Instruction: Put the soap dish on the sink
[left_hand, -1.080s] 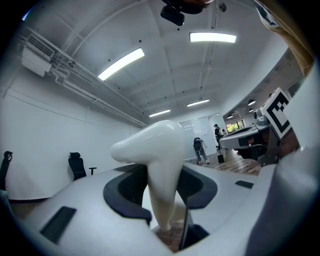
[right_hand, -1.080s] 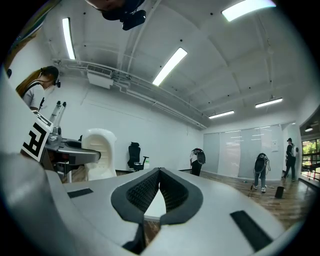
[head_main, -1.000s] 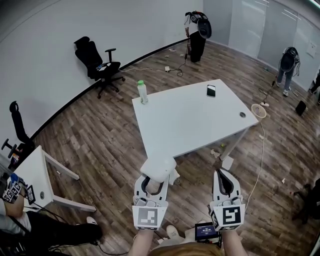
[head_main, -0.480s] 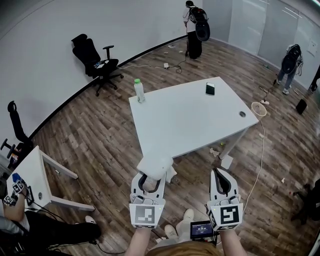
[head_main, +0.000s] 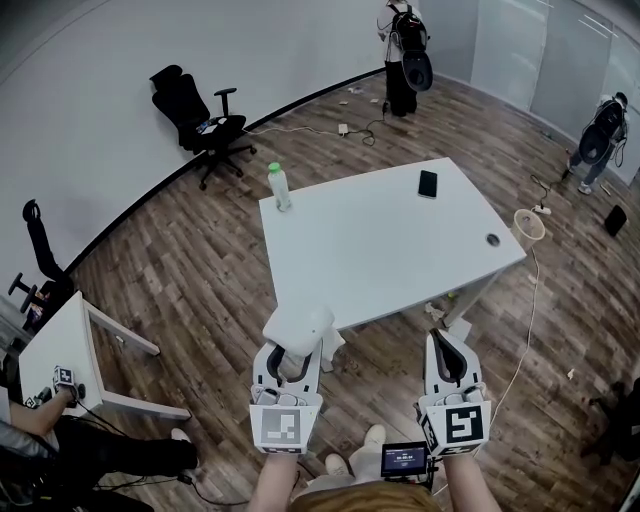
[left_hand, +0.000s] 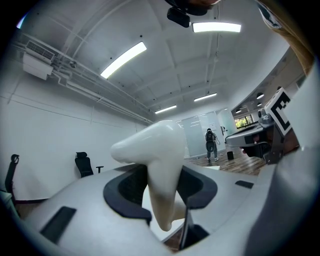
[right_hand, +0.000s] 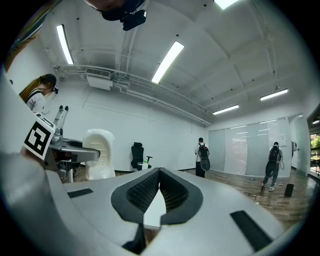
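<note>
change: dish (head_main: 297, 328) is shifted slightly left, now seen at table (head_main: 380, 240) near corner | left gripper (head_main: 291, 347): clamped on dish | right gripper (head_main: 446, 340): jaws together, empty, short of table | task: carry judged under way (no sink is seen)

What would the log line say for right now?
left gripper: shut on soap dish | right gripper: shut, empty | table: ahead | sink: not in view
</note>
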